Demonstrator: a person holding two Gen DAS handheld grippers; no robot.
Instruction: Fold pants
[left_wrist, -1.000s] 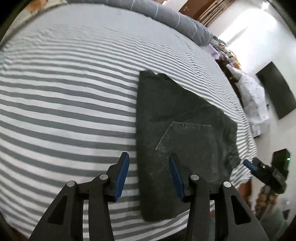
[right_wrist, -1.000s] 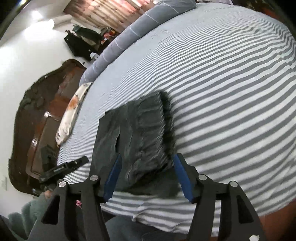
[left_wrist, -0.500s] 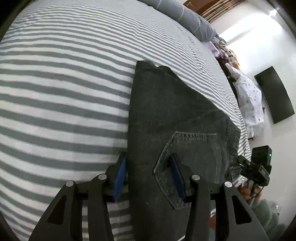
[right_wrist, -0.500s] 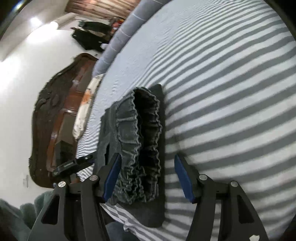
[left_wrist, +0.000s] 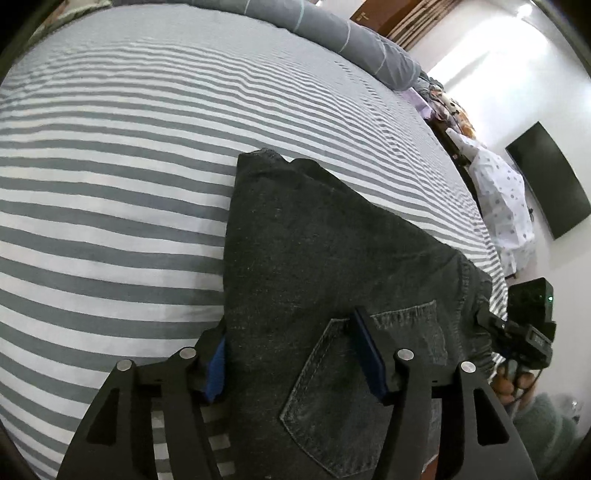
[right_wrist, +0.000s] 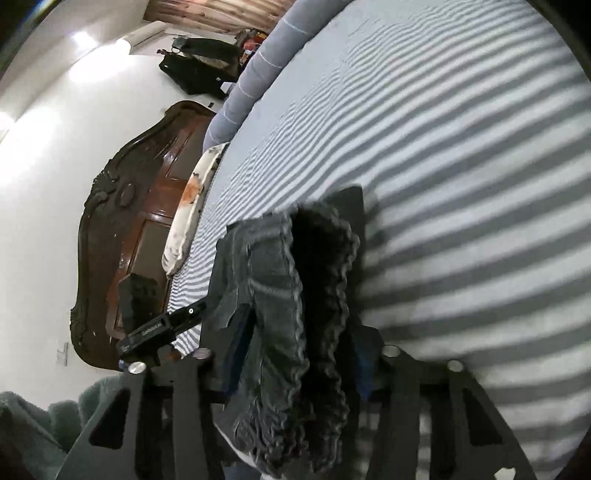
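Dark grey denim pants (left_wrist: 332, 258) lie folded on the striped bed, back pocket (left_wrist: 354, 387) facing up. My left gripper (left_wrist: 295, 354) is open, its jaws straddling the near left edge of the pants, one blue pad under the edge and one on the pocket. In the right wrist view the gathered elastic waistband (right_wrist: 306, 314) lies between the jaws of my right gripper (right_wrist: 295, 354), which is open around it. The other gripper shows at the edge of each view (left_wrist: 524, 332) (right_wrist: 162, 325).
The bed has a grey and white striped sheet (left_wrist: 110, 184) with a grey bolster (left_wrist: 332, 37) at the far side. A dark wooden headboard (right_wrist: 122, 229) and a pillow (right_wrist: 192, 206) lie left. A black screen (left_wrist: 546, 184) hangs on the wall.
Both grippers have moved forward onto the pants. The left jaws now straddle the near edge by the pocket, and the right jaws now surround the waistband.
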